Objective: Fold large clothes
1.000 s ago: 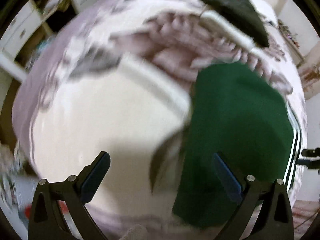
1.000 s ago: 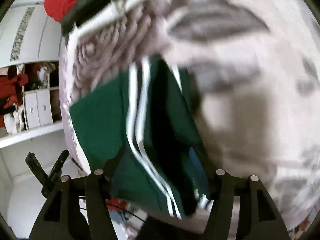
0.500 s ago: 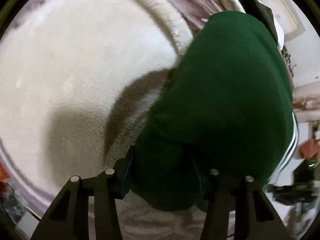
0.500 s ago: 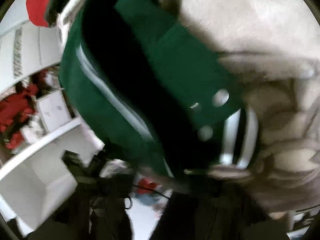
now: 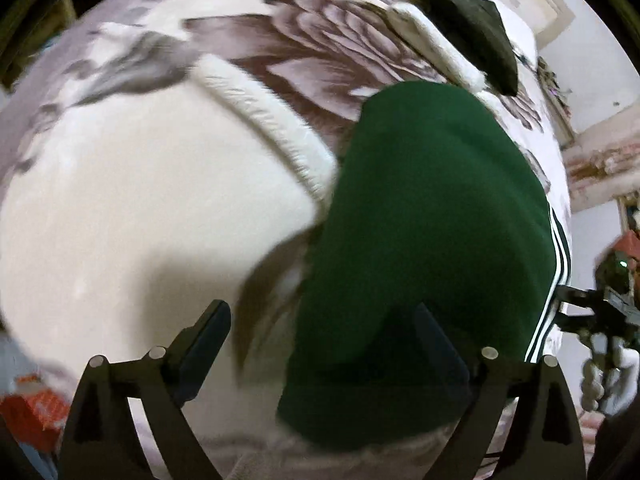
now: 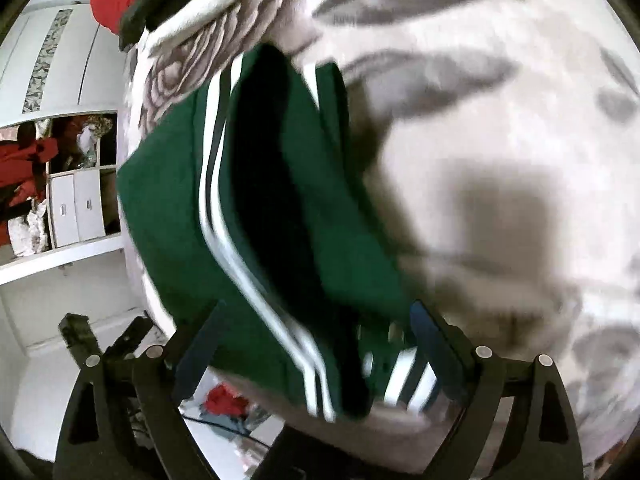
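My left hand-held gripper point(image 5: 320, 344) and right hand-held gripper point(image 6: 316, 336) have just been opening and stand wide, pads off the cloth. The folded green garment point(image 5: 432, 216) lies between them on the bed's patterned blanket point(image 5: 280, 56), right of a white fleece point(image 5: 152, 200).

Green garment point(image 5: 432, 232): dark green knit fabric with white stripes along one edge. Folded into a compact, layered bundle. Left wrist view: plain green top face, filling the centre and right of the frame, stripes point(image 5: 554, 280) running down its right edge, lower end rounded at bottom centre. Right wrist view: seen from the layered side point(image 6: 280, 216), centre-left of the frame, with a deep dark fold between layers and white stripes point(image 6: 224, 216) running diagonally from upper centre to bottom centre. Lies flat on patterned bedding.
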